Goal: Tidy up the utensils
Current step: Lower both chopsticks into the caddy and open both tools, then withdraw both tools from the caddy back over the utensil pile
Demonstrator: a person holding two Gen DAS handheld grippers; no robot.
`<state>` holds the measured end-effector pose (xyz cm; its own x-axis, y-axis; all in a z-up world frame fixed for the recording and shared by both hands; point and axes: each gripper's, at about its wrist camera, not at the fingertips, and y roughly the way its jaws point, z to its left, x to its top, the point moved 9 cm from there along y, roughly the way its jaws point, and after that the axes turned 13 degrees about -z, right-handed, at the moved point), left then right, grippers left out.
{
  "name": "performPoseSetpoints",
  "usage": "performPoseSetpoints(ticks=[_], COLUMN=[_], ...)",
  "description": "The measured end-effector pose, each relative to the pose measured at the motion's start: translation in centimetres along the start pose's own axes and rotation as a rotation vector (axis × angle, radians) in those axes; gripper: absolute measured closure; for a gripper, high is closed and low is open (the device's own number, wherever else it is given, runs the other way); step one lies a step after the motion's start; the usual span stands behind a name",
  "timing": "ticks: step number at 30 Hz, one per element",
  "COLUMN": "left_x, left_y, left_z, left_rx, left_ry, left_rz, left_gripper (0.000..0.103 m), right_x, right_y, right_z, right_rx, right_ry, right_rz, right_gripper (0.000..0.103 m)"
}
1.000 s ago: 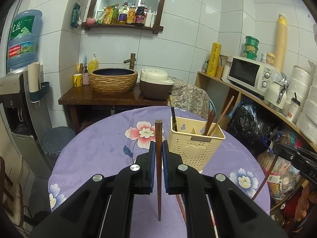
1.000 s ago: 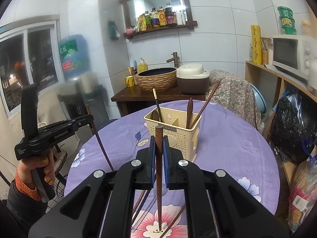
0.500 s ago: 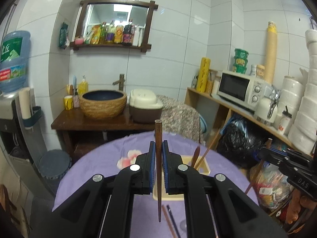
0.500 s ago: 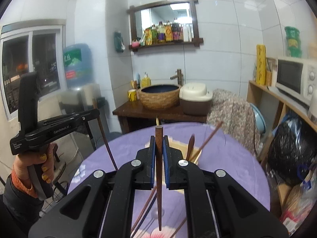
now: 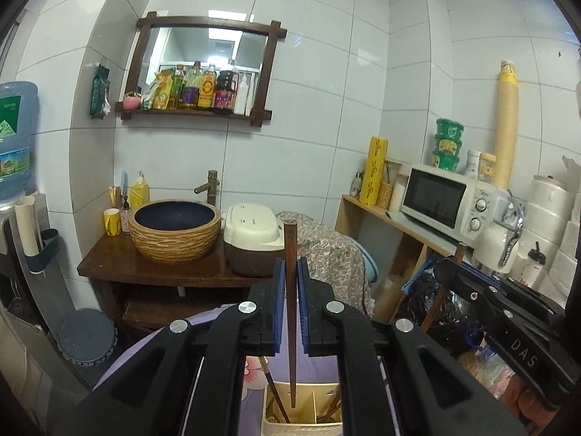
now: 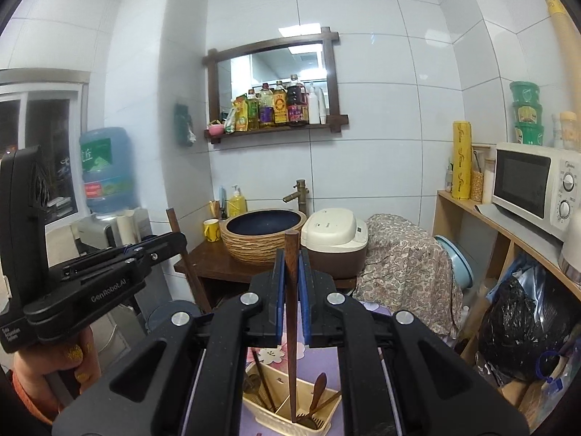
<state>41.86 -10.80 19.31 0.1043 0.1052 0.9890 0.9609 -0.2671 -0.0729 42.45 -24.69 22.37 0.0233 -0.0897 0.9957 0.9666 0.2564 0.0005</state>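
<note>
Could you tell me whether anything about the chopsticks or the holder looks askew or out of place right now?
Nothing stands out. Each gripper is shut on one dark wooden chopstick, held upright above the cream plastic utensil holder, where the other utensils lean loosely.

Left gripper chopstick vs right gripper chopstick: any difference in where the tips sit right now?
The left gripper holds its chopstick tip-down, ending inside the cream holder. The chopstick in the right gripper ends at that holder's near rim; inside or outside is unclear. Shared: both dark brown, upright, pinched between shut blue pads.
</note>
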Motion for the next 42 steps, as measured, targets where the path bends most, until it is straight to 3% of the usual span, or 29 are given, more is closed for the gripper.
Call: performPoseSetpoints(ticks=[6,16,24,33,35,36,37,39,42], left_x=[-4.8,-12.0,-14.4,-14.6,-14.4,-14.2,-14.0,-13.6,-13.9], left_y=[2.8,3.9,4.4,4.1,3.7,3.2,2.7,1.3,-1.1], left_z=[0.3,1.2,1.5,1.2,1.0,0.9,0.9,1.1,1.6], left_rx=[0.004,0.008,0.013,0.008,0.002,-0.002,-0.002,-0.002,0.022], left_ry=[-0.025,-0.024,-0.03,-0.02,-0.012,-0.007,-0.007,-0.015,0.005], left_rz=[0.063,0.175,0.227,0.228,0.218,0.207,0.196,0.164,0.15], left_gripper=[0.095,0.095,0.095,0.094,0.089,0.076,0.062,0.052,0.041], right_x=[-4.8,-12.3,-14.6,-15.4,-15.5,-15.6,-15.6,-15.2,-14.9], right_y=[2.5,3.4,3.9,3.8,3.6,3.5,3.3,2.5,1.0], right_z=[-1.4,-2.2,-2.8,-3.3,-3.3,-3.3,-3.3,-3.4,-3.3], right_rx=[-0.037,-0.033,-0.037,-0.047,-0.048,-0.049,-0.05,-0.068,-0.069], right_ry=[0.008,0.053,0.072,0.084,0.083,0.083,0.083,0.077,0.058], right_rz=[0.044,0.16,0.196,0.195,0.194,0.193,0.19,0.153,0.132], right_gripper=[0.095,0.095,0.095,0.094,0.093,0.087,0.071,0.047,0.047])
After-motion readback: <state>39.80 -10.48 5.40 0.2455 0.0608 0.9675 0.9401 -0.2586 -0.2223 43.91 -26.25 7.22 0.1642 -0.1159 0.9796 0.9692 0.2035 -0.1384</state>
